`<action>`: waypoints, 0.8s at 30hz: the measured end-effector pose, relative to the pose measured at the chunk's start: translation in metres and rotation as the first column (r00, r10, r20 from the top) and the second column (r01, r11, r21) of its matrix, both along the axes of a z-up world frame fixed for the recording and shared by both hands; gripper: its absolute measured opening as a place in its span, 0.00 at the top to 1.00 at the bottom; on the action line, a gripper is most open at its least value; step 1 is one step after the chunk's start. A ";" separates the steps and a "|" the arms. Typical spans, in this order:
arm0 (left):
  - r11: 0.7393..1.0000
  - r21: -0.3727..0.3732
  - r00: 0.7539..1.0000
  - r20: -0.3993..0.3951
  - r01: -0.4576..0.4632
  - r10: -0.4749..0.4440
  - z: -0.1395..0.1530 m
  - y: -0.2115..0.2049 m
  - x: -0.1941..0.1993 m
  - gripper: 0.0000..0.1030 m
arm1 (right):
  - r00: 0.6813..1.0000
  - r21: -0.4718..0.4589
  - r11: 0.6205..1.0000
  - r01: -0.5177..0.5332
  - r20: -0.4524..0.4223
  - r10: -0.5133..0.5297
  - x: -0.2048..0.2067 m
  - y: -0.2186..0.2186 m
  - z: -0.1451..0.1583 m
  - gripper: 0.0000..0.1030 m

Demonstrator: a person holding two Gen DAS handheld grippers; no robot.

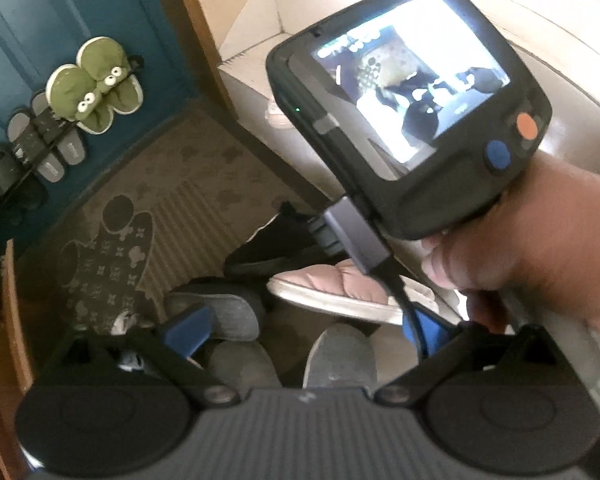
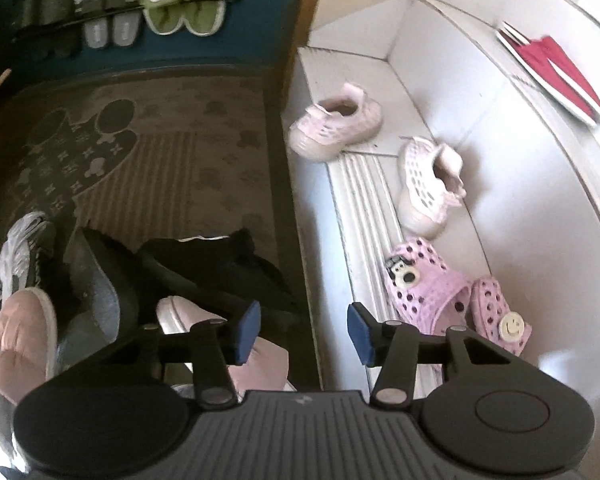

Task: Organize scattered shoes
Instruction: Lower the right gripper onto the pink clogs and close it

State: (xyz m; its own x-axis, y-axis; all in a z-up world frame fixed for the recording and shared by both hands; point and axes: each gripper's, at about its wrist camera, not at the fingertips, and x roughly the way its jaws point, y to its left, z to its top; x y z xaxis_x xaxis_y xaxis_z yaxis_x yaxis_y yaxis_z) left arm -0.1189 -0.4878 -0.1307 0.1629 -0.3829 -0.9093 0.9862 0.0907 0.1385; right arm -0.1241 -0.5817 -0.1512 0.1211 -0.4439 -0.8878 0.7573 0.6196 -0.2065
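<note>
While both fingers (image 2: 304, 330) stand apart, empty, black shoe (image 2: 220, 268) lies toe toward white tiles (image 2: 500, 208).

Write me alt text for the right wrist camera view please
The right gripper hangs open and empty over shoes piled on a patterned mat. Right of it, pink sneakers and lilac clogs lie on white floor; green frog slippers hang on a blue door.
</note>
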 end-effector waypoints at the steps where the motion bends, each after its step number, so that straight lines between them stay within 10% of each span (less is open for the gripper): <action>1: 1.000 0.003 1.000 0.000 0.005 -0.005 0.000 -0.002 -0.002 0.04 | 1.000 -0.005 1.000 0.010 -0.002 -0.010 -0.001 0.000 -0.001 0.54; 24: 0.971 0.022 0.971 0.039 0.237 -0.238 -0.006 -0.020 -0.047 0.00 | 0.943 -0.022 0.945 0.326 -0.071 -0.326 -0.049 -0.019 -0.019 0.33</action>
